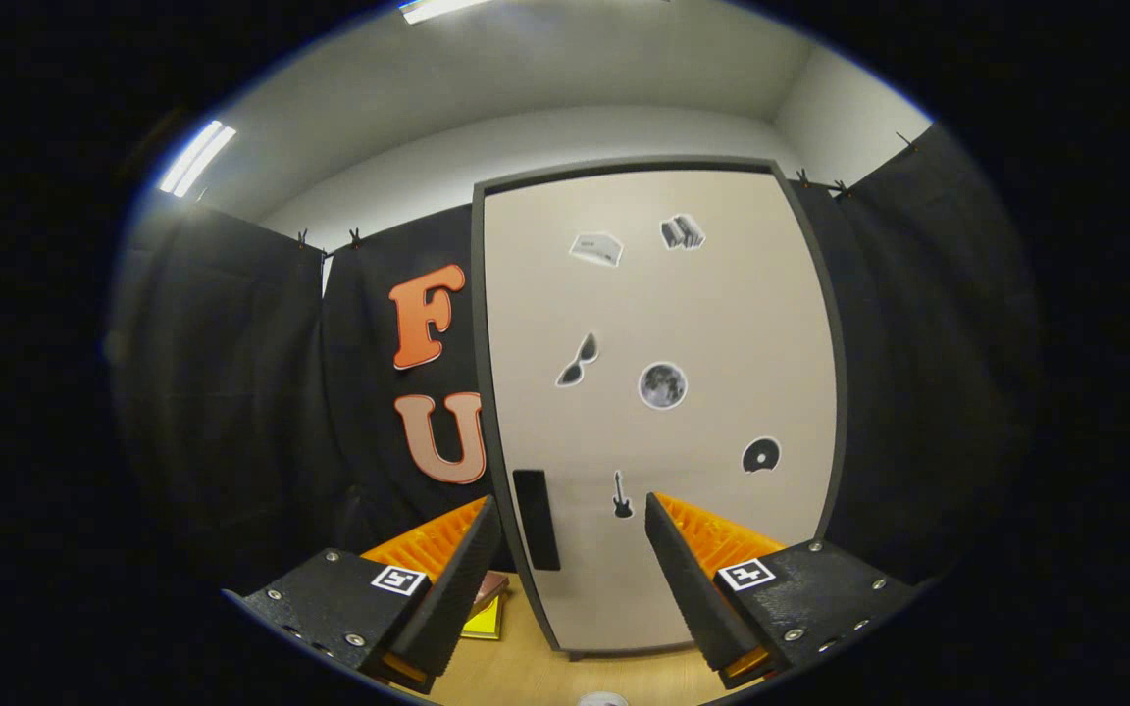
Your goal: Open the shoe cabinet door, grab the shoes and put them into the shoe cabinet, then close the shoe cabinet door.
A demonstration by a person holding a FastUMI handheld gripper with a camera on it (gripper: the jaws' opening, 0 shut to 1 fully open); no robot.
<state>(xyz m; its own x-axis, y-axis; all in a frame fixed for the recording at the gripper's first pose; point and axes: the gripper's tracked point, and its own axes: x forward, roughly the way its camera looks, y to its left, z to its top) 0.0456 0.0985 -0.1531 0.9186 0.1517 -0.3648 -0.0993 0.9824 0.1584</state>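
The shoe cabinet stands upright just ahead of me, a tall pale door in a dark frame, shut. Several small stickers dot the door. A dark handle recess sits low on the door's left side, close to my left finger. My gripper is open, its fingers spread apart with the lower part of the door showing between them. Nothing is held. I see no shoes here.
Black cloth walls hang left and right of the cabinet. A wooden surface lies below the fingers, with a yellow and dark stack of flat objects beside the cabinet's lower left. A small pale round object lies nearest me.
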